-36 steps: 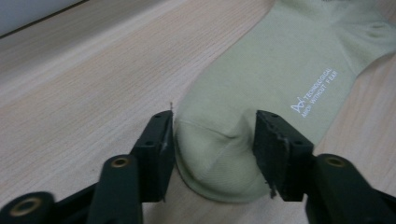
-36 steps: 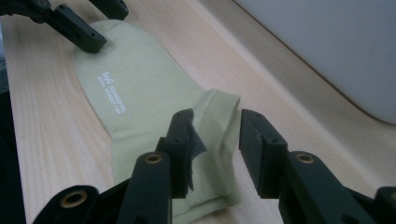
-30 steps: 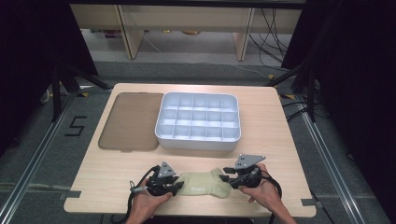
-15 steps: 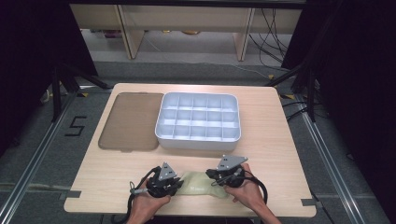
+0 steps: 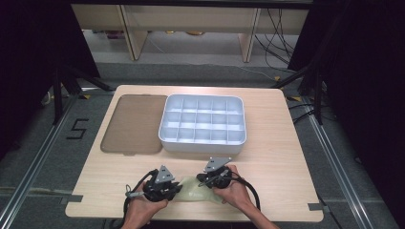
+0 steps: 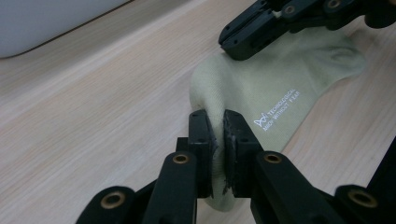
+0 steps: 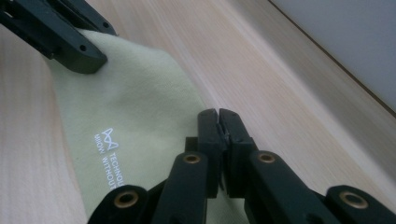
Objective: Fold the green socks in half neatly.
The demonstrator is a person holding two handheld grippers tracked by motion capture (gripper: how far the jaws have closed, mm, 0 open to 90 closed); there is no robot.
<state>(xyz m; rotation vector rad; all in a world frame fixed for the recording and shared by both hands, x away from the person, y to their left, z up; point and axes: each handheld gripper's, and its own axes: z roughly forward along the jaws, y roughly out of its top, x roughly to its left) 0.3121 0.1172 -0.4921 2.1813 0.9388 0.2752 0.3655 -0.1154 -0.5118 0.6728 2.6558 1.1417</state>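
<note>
I am working both grippers low in the frame of the high view, near the front edge of the bench [image 5: 286, 157]. The pale green sock [image 5: 193, 189] is lying flat on the wood between my two hands, at lower centre, well apart from the white divided tray [image 5: 203, 143] sitting above it in the middle of the frame. A flat brown lid [image 5: 131, 124] is resting just to the left of that tray, touching or nearly touching its side; I cannot tell which.

The left gripper [image 5: 177, 187] is sitting at the sock's left end. In the left gripper view its fingers [image 6: 201, 135] are clenching a pinched-up fold of the sock [image 6: 275, 79] at lower centre, the cloth bunching between the pads. White printed lettering [image 6: 278, 108] is showing on the fabric to the right of the grip, and the other gripper is biting the far edge of the sock in the upper right of that frame.

The right gripper [image 5: 204, 180] is sitting at the sock's upper right part in the high view. In the right gripper view its fingers [image 7: 208, 135] are pressed tight together at lower centre, right on the sock's [image 7: 135, 93] edge; they are gripping the thin hem there. The left gripper is showing in the upper left corner of that frame, clamping the opposite end of the sock
</note>
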